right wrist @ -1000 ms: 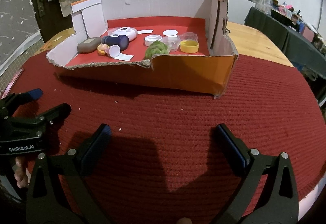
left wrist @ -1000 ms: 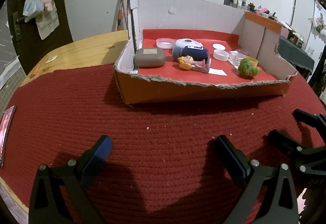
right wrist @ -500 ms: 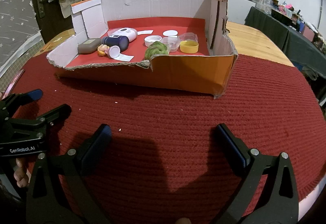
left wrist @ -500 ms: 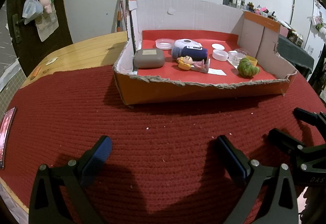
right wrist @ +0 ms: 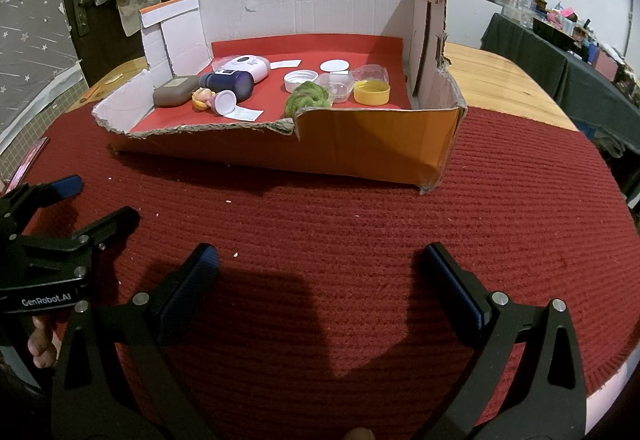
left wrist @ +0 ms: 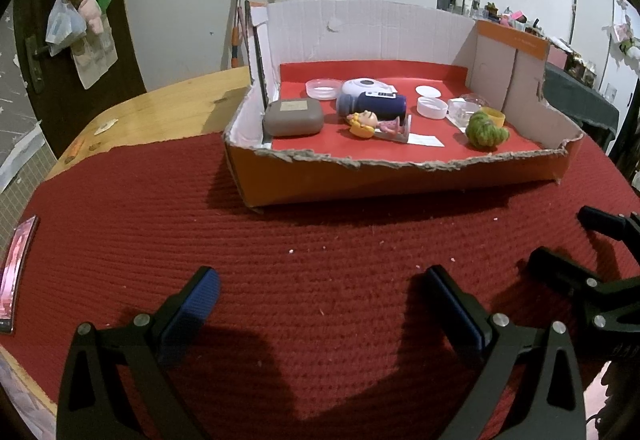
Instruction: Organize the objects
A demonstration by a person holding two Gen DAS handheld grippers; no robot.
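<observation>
Both jaws stood wide apart and empty: the left gripper [left wrist: 320, 304] and right gripper [right wrist: 320, 280] hovered side by side over the red mat [left wrist: 320, 240]. All the objects lay ahead in the cardboard box [right wrist: 360, 156]. By my judgement the grey case [left wrist: 293, 117] sat nearer the left, the yellow cap [right wrist: 372, 93] nearer the right.

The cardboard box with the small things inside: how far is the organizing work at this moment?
Nothing looks done yet. The grey case, dark blue bottle, doll figure, green woolly ball and yellow cap lie loose in the cardboard box. Nothing is in hand: the left tool and right tool are open above the red mat. All the sorting is left.
</observation>
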